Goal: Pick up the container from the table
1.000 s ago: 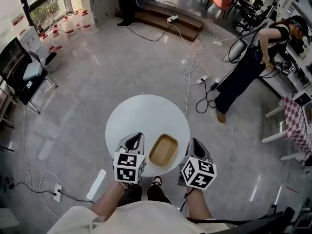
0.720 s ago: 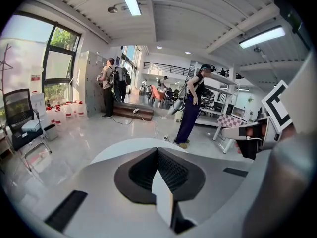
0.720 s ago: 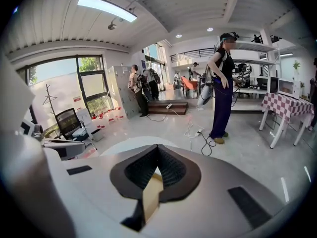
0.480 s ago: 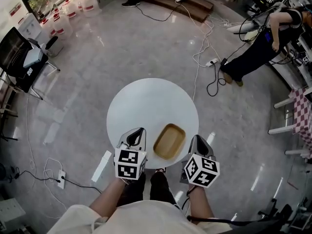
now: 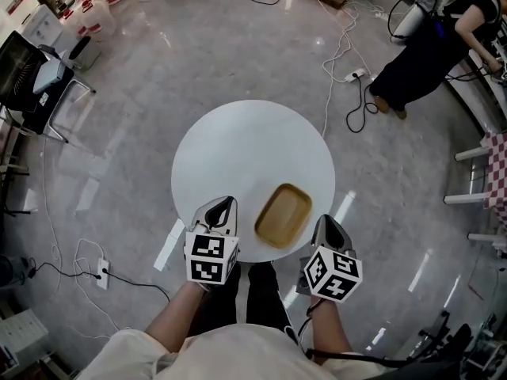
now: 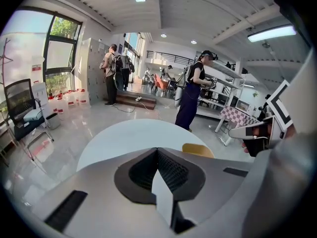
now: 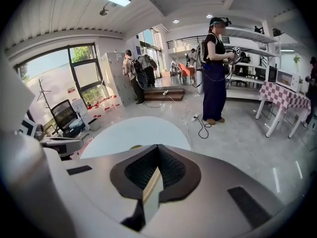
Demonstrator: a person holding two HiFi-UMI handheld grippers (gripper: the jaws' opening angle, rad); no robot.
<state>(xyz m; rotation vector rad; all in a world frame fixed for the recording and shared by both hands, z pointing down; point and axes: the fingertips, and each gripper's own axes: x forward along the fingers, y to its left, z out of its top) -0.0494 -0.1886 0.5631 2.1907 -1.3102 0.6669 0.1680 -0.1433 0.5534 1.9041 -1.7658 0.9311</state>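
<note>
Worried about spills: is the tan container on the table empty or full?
Empty: in the head view the container lies open side up with only its bare tan floor showing.

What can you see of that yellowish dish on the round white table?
The container is a shallow, mustard-brown rectangular tray with rounded corners and a raised rim, plastic by its look, and seemingly empty. It lies flat and upright on the round white table, near the person's edge, turned at a diagonal. Only the table touches it; the left gripper and right gripper flank it, both clear of it.
</note>
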